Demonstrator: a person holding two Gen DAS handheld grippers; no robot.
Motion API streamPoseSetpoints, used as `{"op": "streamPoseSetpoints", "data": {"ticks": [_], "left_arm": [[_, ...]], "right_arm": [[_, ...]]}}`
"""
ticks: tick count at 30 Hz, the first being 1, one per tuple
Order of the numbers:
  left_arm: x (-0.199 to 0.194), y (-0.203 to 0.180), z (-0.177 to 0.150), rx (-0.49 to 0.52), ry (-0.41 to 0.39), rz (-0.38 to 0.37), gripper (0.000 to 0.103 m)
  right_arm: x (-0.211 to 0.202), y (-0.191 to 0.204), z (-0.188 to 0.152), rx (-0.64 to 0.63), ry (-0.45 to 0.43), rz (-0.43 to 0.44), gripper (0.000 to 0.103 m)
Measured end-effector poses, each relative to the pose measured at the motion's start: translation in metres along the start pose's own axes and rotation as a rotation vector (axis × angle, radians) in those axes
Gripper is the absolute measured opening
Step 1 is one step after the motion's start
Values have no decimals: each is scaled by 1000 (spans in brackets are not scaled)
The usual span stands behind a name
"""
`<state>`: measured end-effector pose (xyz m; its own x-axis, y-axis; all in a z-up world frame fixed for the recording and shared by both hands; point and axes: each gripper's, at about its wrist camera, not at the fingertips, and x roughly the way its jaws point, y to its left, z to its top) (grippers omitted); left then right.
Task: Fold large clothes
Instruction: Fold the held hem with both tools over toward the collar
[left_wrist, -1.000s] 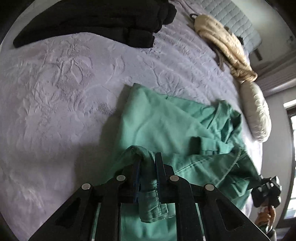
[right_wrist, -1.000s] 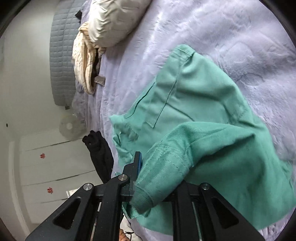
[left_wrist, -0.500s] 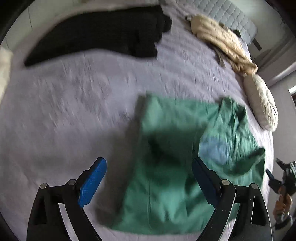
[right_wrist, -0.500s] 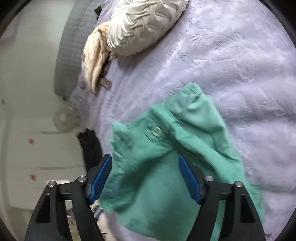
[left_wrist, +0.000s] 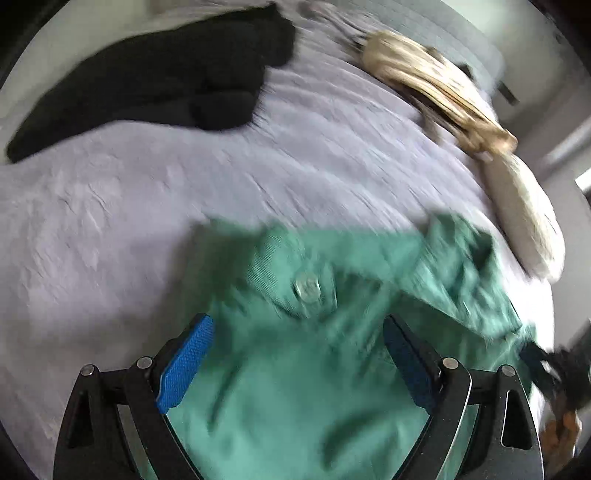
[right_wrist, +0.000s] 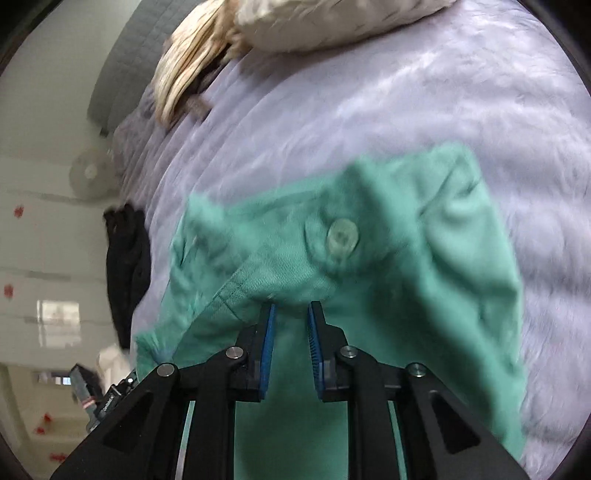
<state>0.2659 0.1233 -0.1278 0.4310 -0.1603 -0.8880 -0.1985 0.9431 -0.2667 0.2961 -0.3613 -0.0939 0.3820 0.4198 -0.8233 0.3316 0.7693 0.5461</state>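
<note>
Left claw (left_wrist: 295, 365) spread over the green garment (left_wrist: 303, 387); right claw (right_wrist: 290, 347), just narrowing, pinches nothing (small gap showing).

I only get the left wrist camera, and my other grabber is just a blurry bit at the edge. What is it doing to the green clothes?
Observer: The right gripper has just been closing its jaws. Only a narrow gap is left, and a folded edge of the green garment sits right at its tips, not clearly pinched.
Operator: What's past the bed on that side?
Observer: A white fan stands by the wall, beyond the bed.
Operator: Anything colourful over there?
Observer: Yes, small red marks dot the pale wall.
</note>
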Motion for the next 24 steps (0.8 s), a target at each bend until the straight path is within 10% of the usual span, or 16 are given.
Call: {"op": "streamPoseSetpoints", "data": {"ticks": [6,10,15,17,18,24], "left_arm": [[-12,30,19,-44,-24,83,93],[-13,37,11,62,21,97,93],[12,23,7,91,87,63,90],[24,17,5,85,113,97,27],[29,15,4,73,135,110,25],[15,5,2,146,42,123,21]], "right_arm": [[-39,-39,19,168,-135,30,21],[-59,-39,15,64,-143,-85,75],[-52,-32,11,-60,-97,-173,75],[-30,-30,11,-79,-18,-218,52],[-20,-29,8,-97,25,-243,4],[-39,-10,-3,-194,-82,-272,4]]}}
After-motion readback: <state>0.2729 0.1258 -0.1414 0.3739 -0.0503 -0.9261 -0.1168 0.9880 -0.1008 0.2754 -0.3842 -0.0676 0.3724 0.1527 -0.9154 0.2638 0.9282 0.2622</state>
